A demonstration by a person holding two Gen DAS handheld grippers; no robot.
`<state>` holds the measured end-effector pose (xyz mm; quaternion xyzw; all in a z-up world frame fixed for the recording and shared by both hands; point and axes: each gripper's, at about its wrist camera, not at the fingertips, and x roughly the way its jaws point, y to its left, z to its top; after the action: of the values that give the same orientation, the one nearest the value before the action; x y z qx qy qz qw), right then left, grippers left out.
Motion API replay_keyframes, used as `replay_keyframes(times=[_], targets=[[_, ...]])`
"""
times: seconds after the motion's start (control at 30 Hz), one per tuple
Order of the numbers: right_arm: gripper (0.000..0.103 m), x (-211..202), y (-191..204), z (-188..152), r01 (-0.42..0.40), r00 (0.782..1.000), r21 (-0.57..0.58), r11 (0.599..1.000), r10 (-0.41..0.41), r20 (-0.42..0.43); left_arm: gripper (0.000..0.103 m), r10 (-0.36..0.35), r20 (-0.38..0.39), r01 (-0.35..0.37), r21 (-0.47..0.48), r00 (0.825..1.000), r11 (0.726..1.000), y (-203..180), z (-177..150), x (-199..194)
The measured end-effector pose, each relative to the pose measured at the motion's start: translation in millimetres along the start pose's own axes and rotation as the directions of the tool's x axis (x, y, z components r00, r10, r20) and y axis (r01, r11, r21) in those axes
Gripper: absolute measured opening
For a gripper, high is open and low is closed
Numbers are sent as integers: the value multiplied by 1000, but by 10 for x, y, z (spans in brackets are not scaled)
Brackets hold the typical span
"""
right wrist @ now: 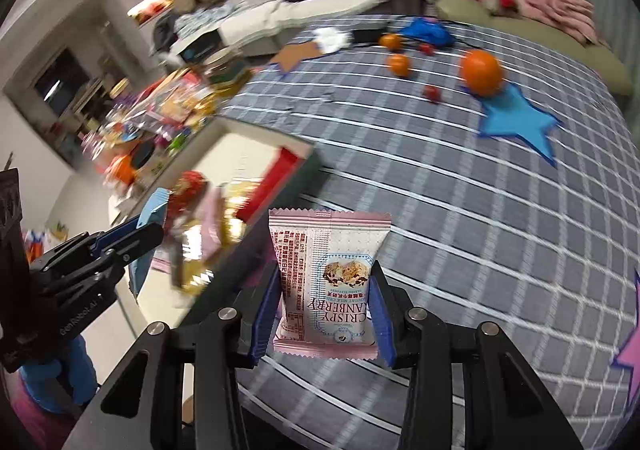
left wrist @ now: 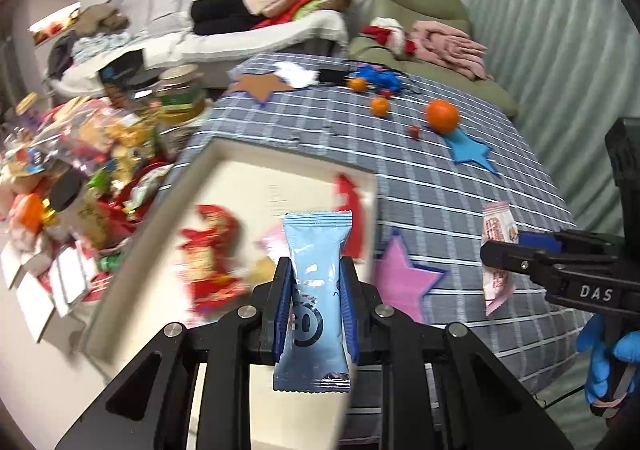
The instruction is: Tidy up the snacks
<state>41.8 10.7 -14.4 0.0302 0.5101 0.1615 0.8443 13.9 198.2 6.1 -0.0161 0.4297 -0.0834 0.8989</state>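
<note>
Left wrist view is showing the left gripper [left wrist: 316, 282] clamping a light blue snack packet [left wrist: 316, 250] between its blue-padded fingers [left wrist: 349, 298], the packet standing upright and hanging over the near part of a cream tray [left wrist: 200, 169]. Inside that tray, red wrappers [left wrist: 212, 250] and a pink one are lying blurred at about 10 o'clock from the packet (their print cannot be read). At 3 o'clock the right gripper [left wrist: 500, 250] is reaching in from the frame edge, pinching a pink cranberry packet [left wrist: 496, 234] above the grey checked cloth [left wrist: 440, 169], beside a pink felt star [left wrist: 400, 278].

Right wrist view is presenting the same pink packet [right wrist: 328, 278] gripped at its lower sides between the blue pads [right wrist: 380, 314], its label reading upside down. At 9 o'clock the left gripper [right wrist: 144, 238] is holding the blue packet [right wrist: 154, 205] over the tray [right wrist: 248, 133].

Farther out, at 1 o'clock, a large orange [left wrist: 441, 115] is sitting at the tip of a blue felt star [left wrist: 472, 153], with two smaller oranges [left wrist: 380, 105] and small red fruits beyond. At 10 o'clock a heap of mixed snacks [left wrist: 80, 153] is crowding the table's far-left side, and a sofa piled with clothes [left wrist: 260, 9] is lying behind.
</note>
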Motion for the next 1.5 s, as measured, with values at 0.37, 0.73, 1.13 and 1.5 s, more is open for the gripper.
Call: replay_keyframes(times=[0.37, 0.73, 1.13, 1.5], targets=[[44, 576, 815, 350, -66, 995, -170, 983, 53, -84, 25, 70, -86, -78, -92, 994, 993, 540, -123, 285], [44, 1030, 888, 562, -26, 990, -202, 979, -2, -138, 25, 70, -132, -84, -108, 989, 991, 629, -8, 604], [78, 1127, 1071, 628, -4, 985, -298, 955, -47, -164, 85, 105, -96, -110, -58, 990, 992, 555, 3, 559], [103, 854, 1103, 557, 84, 986, -347, 934, -129, -110, 103, 153, -103, -158, -37, 983, 987, 485, -67, 442]])
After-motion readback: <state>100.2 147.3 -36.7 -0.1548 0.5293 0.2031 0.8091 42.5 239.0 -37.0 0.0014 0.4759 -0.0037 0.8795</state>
